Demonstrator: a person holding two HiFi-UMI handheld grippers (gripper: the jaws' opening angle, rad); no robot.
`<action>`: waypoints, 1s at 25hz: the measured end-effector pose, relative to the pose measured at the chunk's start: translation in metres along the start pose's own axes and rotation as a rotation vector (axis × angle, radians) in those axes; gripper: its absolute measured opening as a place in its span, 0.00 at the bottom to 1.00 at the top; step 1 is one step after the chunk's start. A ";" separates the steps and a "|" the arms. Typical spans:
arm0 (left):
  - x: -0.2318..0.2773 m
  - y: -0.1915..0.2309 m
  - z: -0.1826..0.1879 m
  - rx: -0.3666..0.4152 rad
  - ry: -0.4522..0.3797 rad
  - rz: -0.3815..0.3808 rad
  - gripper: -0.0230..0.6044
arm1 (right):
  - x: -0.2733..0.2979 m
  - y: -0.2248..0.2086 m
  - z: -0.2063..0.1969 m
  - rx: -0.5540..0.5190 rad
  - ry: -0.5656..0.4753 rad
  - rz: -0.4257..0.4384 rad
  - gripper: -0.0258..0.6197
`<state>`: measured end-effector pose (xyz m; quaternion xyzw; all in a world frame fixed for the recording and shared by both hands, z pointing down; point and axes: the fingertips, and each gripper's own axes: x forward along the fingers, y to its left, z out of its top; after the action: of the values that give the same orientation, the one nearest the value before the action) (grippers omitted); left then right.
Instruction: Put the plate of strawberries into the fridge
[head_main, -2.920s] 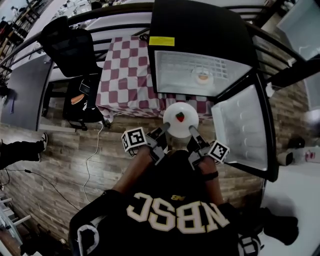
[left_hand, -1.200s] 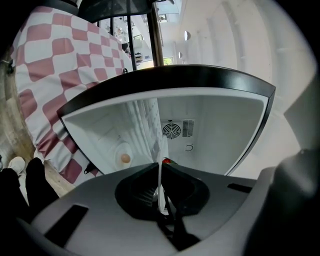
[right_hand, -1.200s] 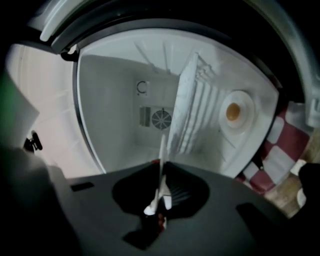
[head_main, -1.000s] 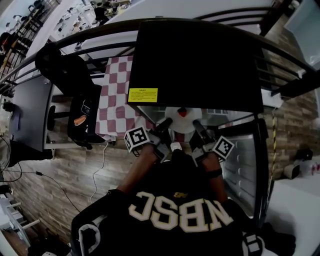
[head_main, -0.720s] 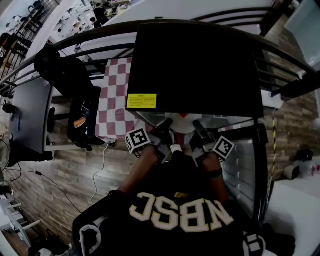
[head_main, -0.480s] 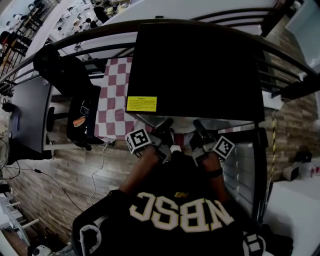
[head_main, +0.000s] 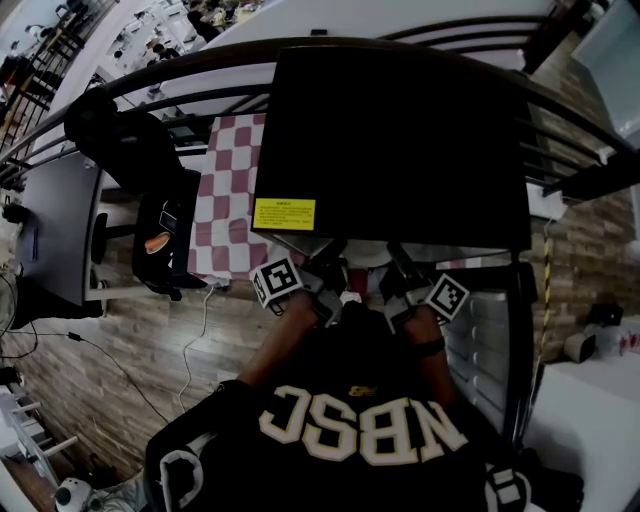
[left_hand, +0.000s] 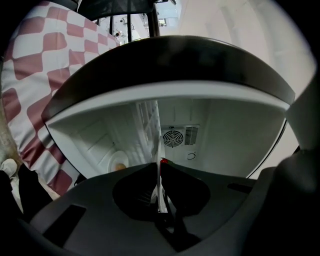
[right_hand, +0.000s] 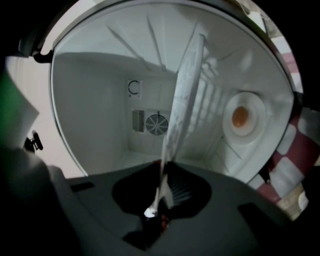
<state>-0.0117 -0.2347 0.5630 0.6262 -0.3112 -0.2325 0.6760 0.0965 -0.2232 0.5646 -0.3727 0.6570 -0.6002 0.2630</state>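
Note:
A white plate is held edge-on inside the open black fridge (head_main: 400, 130). My left gripper (left_hand: 159, 171) is shut on the plate's rim (left_hand: 159, 192), and the red tip of a strawberry (left_hand: 163, 161) shows just past the jaws. My right gripper (right_hand: 163, 175) is shut on the opposite rim, with the plate (right_hand: 182, 100) rising tilted into the white interior. In the head view both grippers (head_main: 327, 262) (head_main: 393, 262) reach under the fridge's front edge, and the plate is almost hidden there.
A second small plate with an orange item (right_hand: 241, 118) sits on a wire shelf inside the fridge. A fan vent (left_hand: 173, 138) is on the back wall. The fridge door (head_main: 490, 330) stands open at right. A checkered tablecloth (head_main: 228, 190) and a black chair (head_main: 125, 130) are at left.
Both grippers have carried the plate forward into the fridge. In the head view it has slipped from plain sight to under the fridge's top edge.

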 end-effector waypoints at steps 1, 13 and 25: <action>0.000 0.000 0.000 0.003 0.002 -0.001 0.09 | 0.000 0.000 0.000 -0.002 -0.002 -0.001 0.11; -0.001 -0.003 -0.003 0.038 0.037 -0.015 0.09 | -0.006 0.003 0.000 -0.081 -0.020 -0.060 0.14; -0.009 -0.003 -0.009 0.135 0.066 -0.016 0.27 | -0.017 0.002 -0.002 -0.111 -0.066 -0.076 0.33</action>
<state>-0.0113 -0.2228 0.5588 0.6802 -0.2990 -0.1955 0.6401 0.1046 -0.2081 0.5608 -0.4311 0.6655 -0.5599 0.2405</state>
